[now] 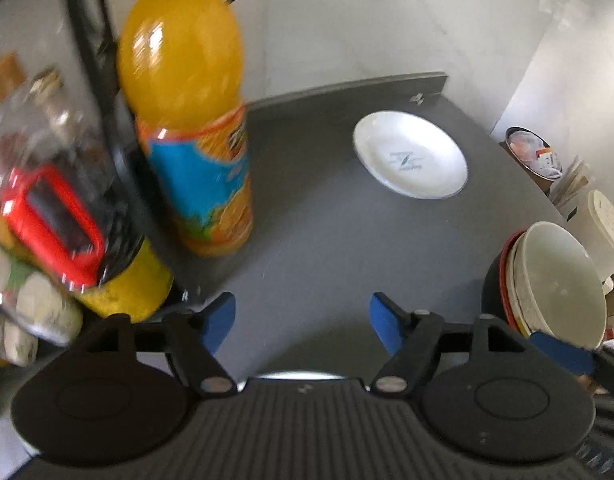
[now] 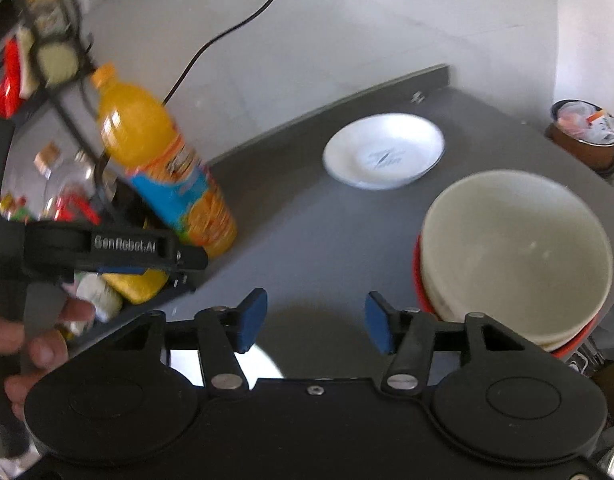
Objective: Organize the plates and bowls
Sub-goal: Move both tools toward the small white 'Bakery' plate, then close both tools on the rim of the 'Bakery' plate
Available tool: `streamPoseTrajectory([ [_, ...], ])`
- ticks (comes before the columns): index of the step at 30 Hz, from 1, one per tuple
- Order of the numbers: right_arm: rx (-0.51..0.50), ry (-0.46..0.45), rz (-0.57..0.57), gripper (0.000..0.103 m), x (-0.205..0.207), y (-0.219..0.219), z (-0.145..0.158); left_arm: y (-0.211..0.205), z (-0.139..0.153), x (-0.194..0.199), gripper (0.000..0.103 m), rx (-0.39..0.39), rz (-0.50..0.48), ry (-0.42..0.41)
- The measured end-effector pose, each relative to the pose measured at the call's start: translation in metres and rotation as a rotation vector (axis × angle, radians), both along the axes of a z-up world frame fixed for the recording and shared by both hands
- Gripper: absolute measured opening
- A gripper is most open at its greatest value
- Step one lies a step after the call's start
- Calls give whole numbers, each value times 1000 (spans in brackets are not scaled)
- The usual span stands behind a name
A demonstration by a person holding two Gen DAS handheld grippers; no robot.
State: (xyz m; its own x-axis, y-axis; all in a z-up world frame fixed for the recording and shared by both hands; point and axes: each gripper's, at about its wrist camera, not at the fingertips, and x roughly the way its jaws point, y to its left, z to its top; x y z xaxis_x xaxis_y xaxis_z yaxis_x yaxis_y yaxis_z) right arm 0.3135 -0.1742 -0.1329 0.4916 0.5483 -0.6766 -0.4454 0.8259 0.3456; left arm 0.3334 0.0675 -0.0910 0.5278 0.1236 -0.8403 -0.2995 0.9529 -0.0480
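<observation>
Blue-padded fingers of both hand-held grippers hang spread wide over the dark surface, gripping nothing.

Only the right wrist view shows the left hand-held gripper (image 2: 179, 258) from the side, with the person's fingers (image 2: 47, 344) around its handle; the left view shows the right hand-held gripper (image 1: 563, 354) just beside the stacked bowls (image 1: 555, 280), contact unclear. The stack, a white bowl (image 2: 515, 252) nested in a red one, sits at the surface's (image 2: 307, 248) right edge. A white plate (image 2: 383, 150) lies near the back edge, well apart from the stack. The orange drink bottle (image 1: 187, 112) stands left beside a cluttered rack; open room lies between.
</observation>
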Motion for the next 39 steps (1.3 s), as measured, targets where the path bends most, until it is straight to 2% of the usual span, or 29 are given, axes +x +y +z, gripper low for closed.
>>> streamPoseTrajectory([
  [5,19,8,-51,60,20,-14,6,-7,2,21,75,-31,-23,4],
  [9,38,20,-67,60,41,-23,7,-13,-1,37,76,-40,-13,6],
  [22,70,73,-86,60,123,-38,6,-17,-16,96,76,-70,88,8],
  [26,72,98,-80,60,151,-35,1,-16,-32,120,75,-44,101,31],
  [35,71,179,-81,59,206,-23,-22,-3,-48,160,72,-100,174,26],
  [39,75,225,-91,59,229,-22,-34,-1,-57,181,65,-114,188,32],
])
